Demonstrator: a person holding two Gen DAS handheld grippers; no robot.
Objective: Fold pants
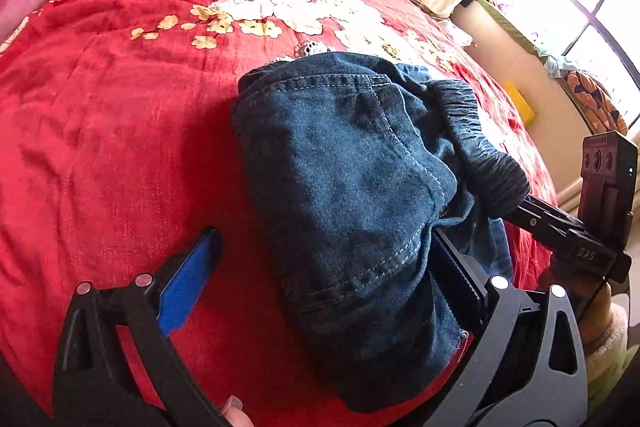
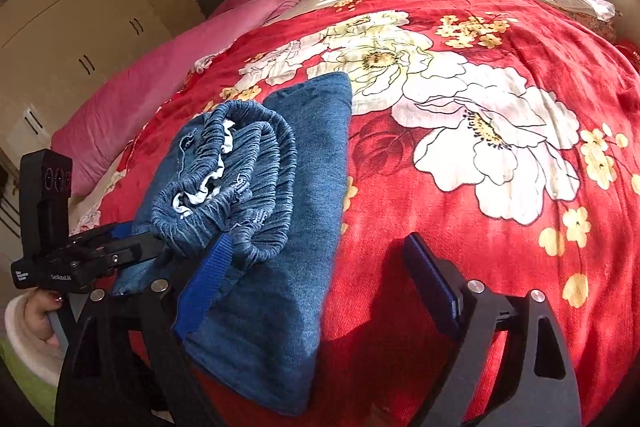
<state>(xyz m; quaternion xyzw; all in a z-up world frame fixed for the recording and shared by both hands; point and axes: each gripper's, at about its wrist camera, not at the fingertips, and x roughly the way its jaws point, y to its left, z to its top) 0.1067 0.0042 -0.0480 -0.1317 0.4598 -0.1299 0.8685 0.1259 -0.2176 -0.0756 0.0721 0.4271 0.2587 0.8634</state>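
Left wrist view: folded pants [image 1: 352, 195] lie on the red floral bedspread [image 1: 120, 115] of the bed, with both of my grippers at the bundle.

My left gripper [image 1: 320, 267] stands with its jaws wide apart; the blue-padded finger [image 1: 188, 283] rests clear on the bedspread to one side, and the other finger is partly buried under the denim edge, so nothing is pinched between the pads. In the right wrist view, my right gripper [image 2: 320, 275] is also spread apart: one blue pad [image 2: 208, 275] lies against the elastic waistband [image 2: 240, 171], which is bunched on top of the fold, while the opposite finger stands apart over bare bedspread. A pink quilt [image 2: 168, 83] lies at the far side of the bed, well apart from the pants.
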